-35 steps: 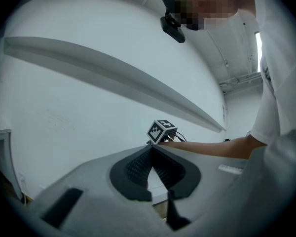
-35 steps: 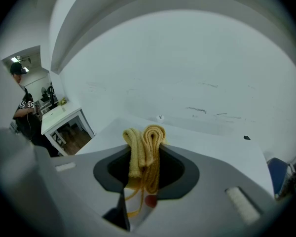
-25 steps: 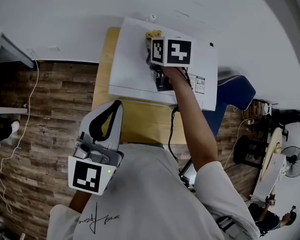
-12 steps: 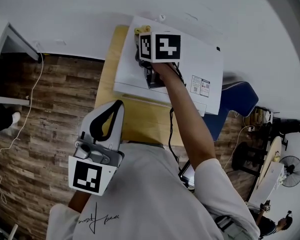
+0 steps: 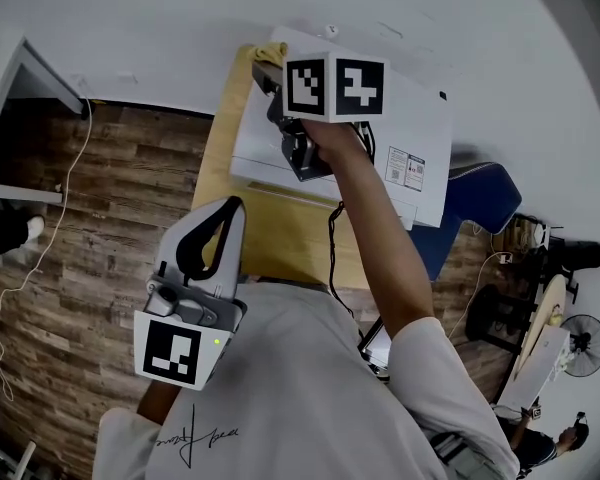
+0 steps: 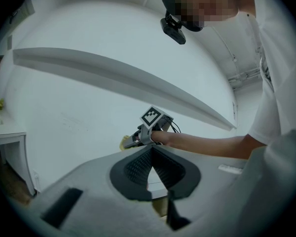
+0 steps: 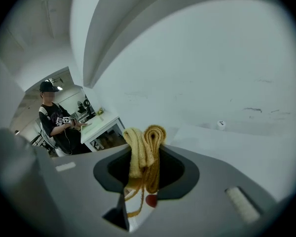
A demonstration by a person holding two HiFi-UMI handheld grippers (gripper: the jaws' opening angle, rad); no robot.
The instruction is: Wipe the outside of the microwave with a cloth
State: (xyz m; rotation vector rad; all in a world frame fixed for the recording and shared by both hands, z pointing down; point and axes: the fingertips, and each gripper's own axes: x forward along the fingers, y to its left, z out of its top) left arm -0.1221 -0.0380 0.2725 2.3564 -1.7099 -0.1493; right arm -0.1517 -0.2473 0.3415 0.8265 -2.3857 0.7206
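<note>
A white microwave (image 5: 410, 118) stands on a wooden table (image 5: 280, 238) against the wall. My right gripper (image 5: 268, 70) reaches over the far left corner of its top. Its jaws are shut on a folded yellow cloth (image 5: 271, 52). In the right gripper view the cloth (image 7: 145, 149) stands bunched between the jaws of that gripper (image 7: 145, 159), over the microwave's white top (image 7: 227, 147). My left gripper (image 5: 230, 208) hangs back near my chest, short of the table, shut with nothing in it. The left gripper view shows its jaws (image 6: 150, 152) pressed together, and the right gripper (image 6: 140, 135) beyond them.
A blue chair (image 5: 475, 203) sits right of the microwave. A fan (image 5: 580, 343) and other gear stand at the far right. White furniture (image 5: 25, 88) is at the left over wood flooring. A person (image 7: 52, 117) stands by a white table (image 7: 101, 127) in the background.
My right gripper has carried the cloth leftward across the microwave's top to its far left corner. The left gripper has stayed put.
</note>
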